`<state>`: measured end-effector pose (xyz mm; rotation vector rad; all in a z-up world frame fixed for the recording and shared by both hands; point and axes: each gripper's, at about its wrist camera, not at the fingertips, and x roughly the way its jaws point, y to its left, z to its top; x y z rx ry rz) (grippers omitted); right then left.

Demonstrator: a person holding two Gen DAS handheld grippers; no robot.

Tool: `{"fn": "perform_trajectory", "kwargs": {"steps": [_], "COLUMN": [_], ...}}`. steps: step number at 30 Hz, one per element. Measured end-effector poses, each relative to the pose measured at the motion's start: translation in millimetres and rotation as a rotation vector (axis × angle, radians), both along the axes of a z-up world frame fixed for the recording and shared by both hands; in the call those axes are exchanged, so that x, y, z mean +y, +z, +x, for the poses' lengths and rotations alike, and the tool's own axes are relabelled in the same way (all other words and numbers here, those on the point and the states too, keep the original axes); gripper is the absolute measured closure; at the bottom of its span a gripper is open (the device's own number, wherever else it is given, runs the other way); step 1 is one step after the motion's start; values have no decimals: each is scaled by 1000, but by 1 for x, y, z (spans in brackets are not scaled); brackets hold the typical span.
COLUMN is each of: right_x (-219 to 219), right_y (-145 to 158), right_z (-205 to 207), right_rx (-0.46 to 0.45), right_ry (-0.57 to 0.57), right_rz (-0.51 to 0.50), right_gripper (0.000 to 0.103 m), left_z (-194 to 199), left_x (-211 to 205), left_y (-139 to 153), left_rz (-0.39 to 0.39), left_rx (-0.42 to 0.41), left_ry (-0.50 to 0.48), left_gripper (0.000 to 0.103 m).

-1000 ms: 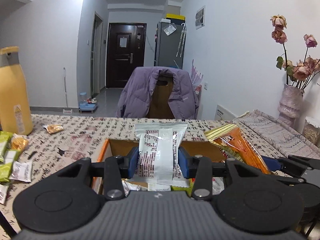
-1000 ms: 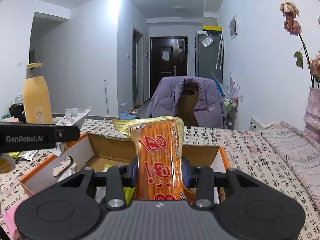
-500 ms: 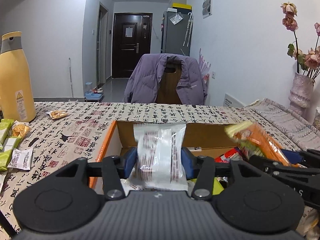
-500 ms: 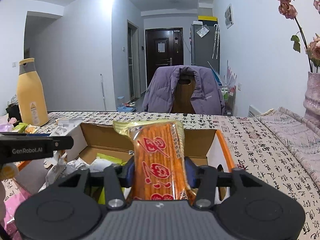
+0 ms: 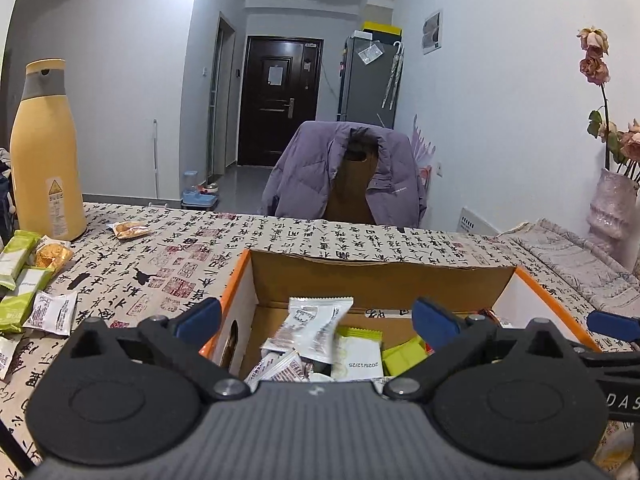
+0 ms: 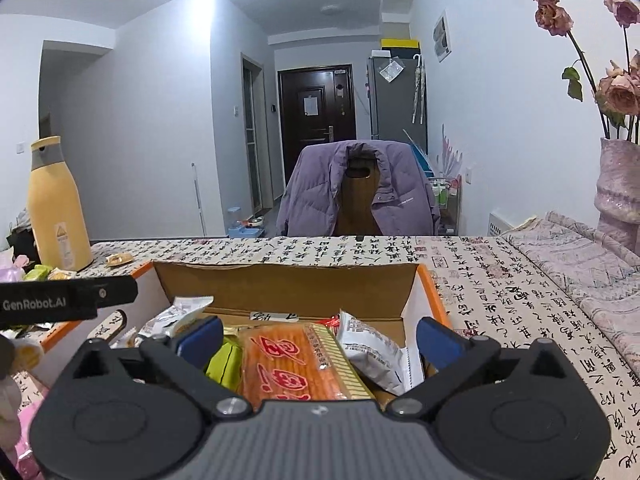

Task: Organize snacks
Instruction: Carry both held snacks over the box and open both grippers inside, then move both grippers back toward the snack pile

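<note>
Both tools hung over the cardboard box (image 5: 360, 276) on the table (image 5: 168, 264). Left tool (image 5: 316, 318): jaws had just been opening, now wide, nothing between the pads. White packet (image 5: 318, 328) lay loose below on the pile in the box. Right tool (image 6: 320, 336): jaws also just opened to full spread, gripping nothing. Orange packet (image 6: 296, 364) lay flat in the box beneath it, between a green wrapper (image 6: 224, 360) and a silver-white bag (image 6: 372, 354).

Risks, as I judged them: the white packet sat propped high on the heap and could slide or tip toward the box wall if a tool brushed it on the way out. The wide jaws could catch the box rim and shift the box.

Orange packet's long axis ran away from the right camera toward the far wall of the box. White packet leaned, crimped end up and away. More snacks (image 5: 24, 280) waited on the table, left of the box.
</note>
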<state>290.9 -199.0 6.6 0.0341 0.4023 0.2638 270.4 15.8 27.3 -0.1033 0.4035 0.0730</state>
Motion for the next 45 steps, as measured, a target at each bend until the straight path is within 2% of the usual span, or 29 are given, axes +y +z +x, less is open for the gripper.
{"fn": "perform_trajectory", "kwargs": {"steps": [7,14,26,35,45], "right_x": [-2,-9,-7,0,11], "right_y": [10,22,29,16,-12], "right_z": [-6,-16,-58,-89,-114], "right_rx": [-21,-5,6,54,152], "right_ry": [-15,-44,-1,41,86], "right_rz": [-2,8,-9,-48,-108], "right_gripper": [0,0,0,0,0], "left_z": [-2,-18,-58,-89,-116], "left_x": [-7,-6,-1,0,10], "left_y": [7,23,34,21,-9], "left_rz": [3,-4,16,30,59], "left_rx": [-7,-31,-49,-14,93], "left_ry": [-3,19,23,5,-27], "left_gripper": [0,0,0,0,0]}}
